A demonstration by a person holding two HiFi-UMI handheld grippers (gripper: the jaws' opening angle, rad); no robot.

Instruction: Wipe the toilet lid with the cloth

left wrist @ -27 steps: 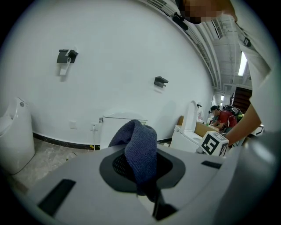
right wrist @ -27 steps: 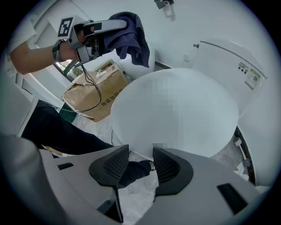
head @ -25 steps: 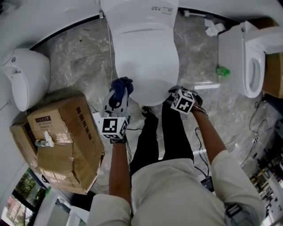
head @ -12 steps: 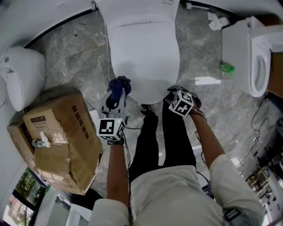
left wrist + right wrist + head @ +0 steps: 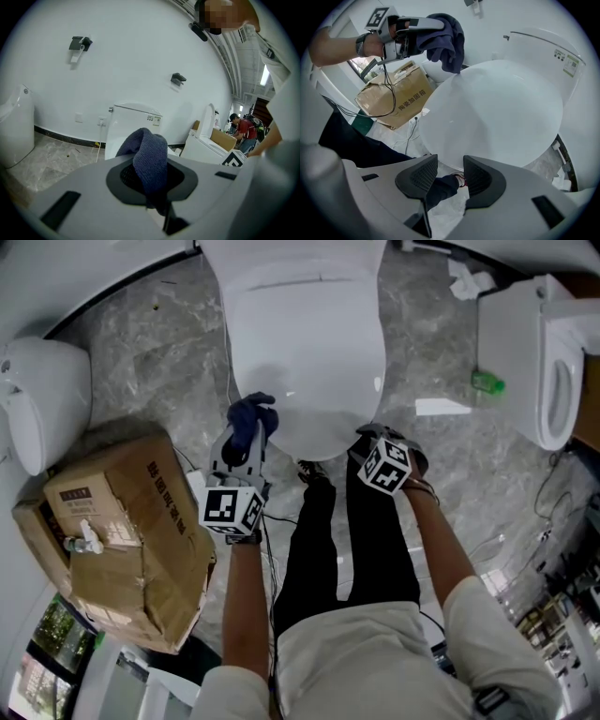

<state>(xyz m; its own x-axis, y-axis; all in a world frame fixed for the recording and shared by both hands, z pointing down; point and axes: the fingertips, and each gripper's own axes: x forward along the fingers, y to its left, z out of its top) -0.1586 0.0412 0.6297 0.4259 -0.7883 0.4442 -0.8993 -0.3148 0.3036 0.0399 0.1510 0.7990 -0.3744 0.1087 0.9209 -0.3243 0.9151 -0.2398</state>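
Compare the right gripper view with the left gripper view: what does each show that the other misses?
Only the right gripper view: the closed toilet lid across its whole top, the left gripper seen from outside with the cloth hanging at the lid's edge, the cardboard box, and the right gripper, fingers apart, nothing held.
Only the left gripper view: the cloth pinched between its own fingers, wall fittings, and a second toilet with its lid raised.
Both: the cloth and the toilet tank.

Left tool (image 5: pixel 246 442) extended forward, jaws clamped on cloth (image 5: pixel 253 415); right tool (image 5: pixel 375 442) jaws apart, empty.
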